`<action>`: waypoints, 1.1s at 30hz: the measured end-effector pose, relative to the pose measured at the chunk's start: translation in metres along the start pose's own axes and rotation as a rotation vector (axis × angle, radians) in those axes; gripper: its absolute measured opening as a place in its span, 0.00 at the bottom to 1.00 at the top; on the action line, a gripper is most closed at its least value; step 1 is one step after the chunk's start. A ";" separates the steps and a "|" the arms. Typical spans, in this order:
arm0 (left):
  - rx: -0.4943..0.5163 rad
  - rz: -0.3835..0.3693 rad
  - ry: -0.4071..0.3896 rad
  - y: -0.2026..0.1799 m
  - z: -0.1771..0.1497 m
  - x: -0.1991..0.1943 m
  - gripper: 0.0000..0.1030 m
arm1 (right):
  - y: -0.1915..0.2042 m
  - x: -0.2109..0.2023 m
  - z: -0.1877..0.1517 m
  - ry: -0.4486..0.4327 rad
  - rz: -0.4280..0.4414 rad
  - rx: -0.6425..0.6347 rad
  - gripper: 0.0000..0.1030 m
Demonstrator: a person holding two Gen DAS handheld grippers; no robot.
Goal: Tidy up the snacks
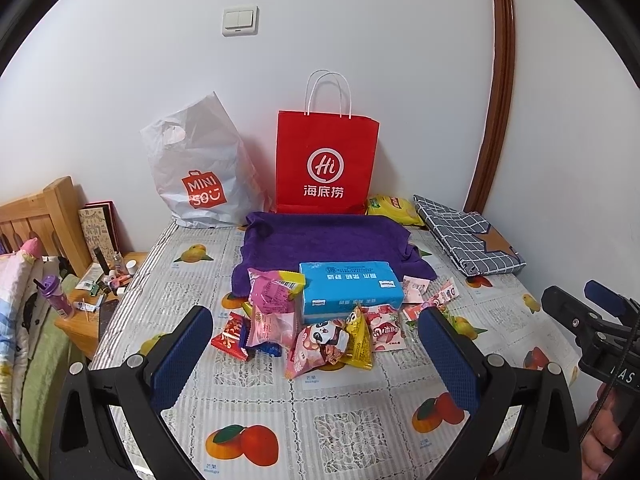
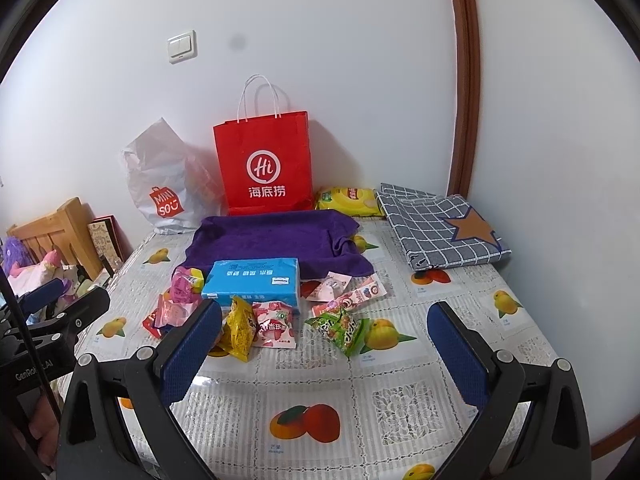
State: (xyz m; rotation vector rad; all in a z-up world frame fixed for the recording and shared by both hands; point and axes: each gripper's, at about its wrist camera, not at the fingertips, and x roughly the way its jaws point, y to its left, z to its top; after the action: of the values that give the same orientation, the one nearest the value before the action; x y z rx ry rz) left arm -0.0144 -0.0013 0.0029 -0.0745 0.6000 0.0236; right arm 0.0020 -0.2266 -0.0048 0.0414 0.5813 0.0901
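Note:
Several small snack packets lie in a loose pile mid-table: a pink panda packet point(image 1: 316, 346), a yellow triangular packet point(image 1: 358, 340), a strawberry packet point(image 2: 276, 326) and a green packet point(image 2: 340, 326). A blue tissue pack point(image 1: 348, 290) sits behind them, also in the right wrist view point(image 2: 252, 284). My left gripper point(image 1: 316, 360) is open and empty, just in front of the pile. My right gripper point(image 2: 324, 352) is open and empty, near the green packet. The right gripper also shows at the left wrist view's right edge point(image 1: 592, 320).
A purple towel point(image 1: 320, 240) lies behind the pile. A red paper bag point(image 1: 326, 164) and a white Miniso plastic bag point(image 1: 200, 172) stand against the wall. A yellow chip bag point(image 2: 348, 202) and folded checked cloth point(image 2: 440, 228) lie at back right. A cluttered nightstand point(image 1: 88, 300) is left.

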 end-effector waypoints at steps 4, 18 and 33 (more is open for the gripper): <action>0.000 -0.002 0.000 0.000 0.000 -0.001 1.00 | -0.001 0.000 -0.001 0.000 0.003 0.000 0.98; -0.006 0.042 0.001 0.002 -0.002 0.000 1.00 | 0.002 0.002 -0.002 0.006 0.004 -0.008 0.98; -0.045 -0.001 0.042 0.013 -0.006 0.018 1.00 | -0.004 0.016 -0.005 -0.002 -0.035 -0.010 1.00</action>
State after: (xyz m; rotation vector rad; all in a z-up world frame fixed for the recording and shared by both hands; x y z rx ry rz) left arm -0.0037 0.0113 -0.0127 -0.1192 0.6415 0.0346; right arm 0.0127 -0.2287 -0.0184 0.0215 0.5789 0.0587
